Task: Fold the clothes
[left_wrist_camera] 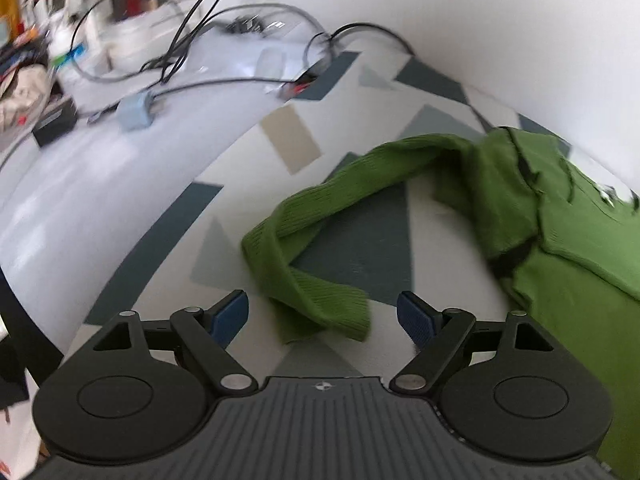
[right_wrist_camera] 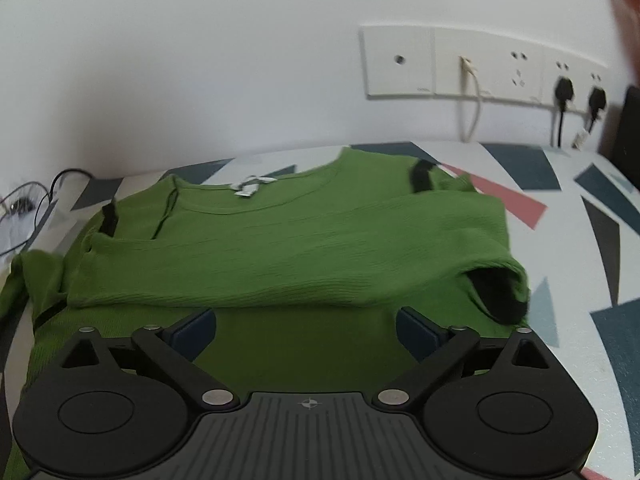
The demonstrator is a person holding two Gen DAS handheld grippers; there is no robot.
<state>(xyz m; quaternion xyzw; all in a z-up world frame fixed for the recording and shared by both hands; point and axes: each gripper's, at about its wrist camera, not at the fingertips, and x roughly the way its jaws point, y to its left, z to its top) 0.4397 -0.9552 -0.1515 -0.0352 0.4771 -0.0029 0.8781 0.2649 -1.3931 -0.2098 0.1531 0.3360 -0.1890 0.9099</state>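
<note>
Left wrist view: the left tongs (left_wrist_camera: 323, 316) stand wide open with nothing between their blue pads (left_wrist_camera: 228, 316). Just ahead of them lies the ribbed cuff of the green sweater's left sleeve (left_wrist_camera: 320, 240), which bends in a loose crooked line across the patterned cloth (left_wrist_camera: 240, 152) covering the bench. The sleeve runs up and right to the sweater's body (left_wrist_camera: 580, 260), which fills the right edge. Farther off, on a bare white surface, grey and black cables (left_wrist_camera: 192, 40) loop beside a small pale blue box (left_wrist_camera: 136, 110); this part is blurred.

Right wrist view: the right tongs (right_wrist_camera: 306, 330) are also spread wide, holding nothing, over the green sweater (right_wrist_camera: 280, 240). The sweater lies flat on the bench, neckline toward the wall, with the other sleeve (right_wrist_camera: 360, 264) folded across its chest. Wall sockets (right_wrist_camera: 480, 64) with two black plugs (right_wrist_camera: 564, 90) sit behind.
</note>
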